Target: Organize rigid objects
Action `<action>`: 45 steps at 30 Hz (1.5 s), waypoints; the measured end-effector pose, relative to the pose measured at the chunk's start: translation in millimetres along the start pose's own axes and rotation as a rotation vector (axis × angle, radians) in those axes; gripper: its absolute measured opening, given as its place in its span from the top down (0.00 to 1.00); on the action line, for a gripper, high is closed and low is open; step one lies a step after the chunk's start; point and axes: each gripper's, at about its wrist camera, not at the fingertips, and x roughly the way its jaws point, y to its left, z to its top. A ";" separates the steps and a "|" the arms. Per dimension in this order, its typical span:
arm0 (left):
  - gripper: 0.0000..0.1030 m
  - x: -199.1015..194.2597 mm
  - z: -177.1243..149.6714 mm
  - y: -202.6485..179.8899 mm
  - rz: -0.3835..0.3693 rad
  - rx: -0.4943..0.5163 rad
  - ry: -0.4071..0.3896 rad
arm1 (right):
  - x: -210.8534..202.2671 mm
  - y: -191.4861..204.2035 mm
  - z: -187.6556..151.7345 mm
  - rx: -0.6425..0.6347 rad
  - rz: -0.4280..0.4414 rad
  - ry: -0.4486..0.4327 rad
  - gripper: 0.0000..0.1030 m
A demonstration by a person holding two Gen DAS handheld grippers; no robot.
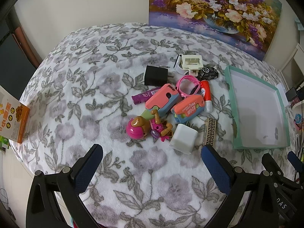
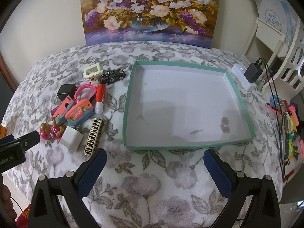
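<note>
A heap of small rigid items lies on the floral blanket: a white charger (image 1: 183, 139) (image 2: 71, 138), a gold patterned lighter (image 1: 210, 132) (image 2: 94, 136), two pink-and-blue carrot knives (image 1: 188, 109) (image 2: 79, 112), a pink doll (image 1: 141, 126), a black plug (image 1: 156, 75), a red tube (image 1: 206, 95) (image 2: 100, 98) and a black toy car (image 2: 112, 76). The teal-rimmed tray (image 2: 244, 102) (image 1: 230, 87) to the right holds nothing. My left gripper (image 1: 152, 151) hangs open just short of the heap. My right gripper (image 2: 153, 156) is open in front of the tray's near wall.
A flower painting (image 2: 150, 9) leans on the wall behind. An orange box (image 1: 19, 121) sits at the blanket's left edge. A white device (image 2: 242, 75) with a black adapter (image 2: 253, 72) and cable, white furniture and colourful clutter (image 2: 290, 131) crowd the right side.
</note>
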 end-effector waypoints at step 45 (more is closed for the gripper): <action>0.00 8.6 18.3 29.4 0.050 -0.095 -0.009 | 10.3 32.6 13.9 -0.012 0.147 0.015 0.00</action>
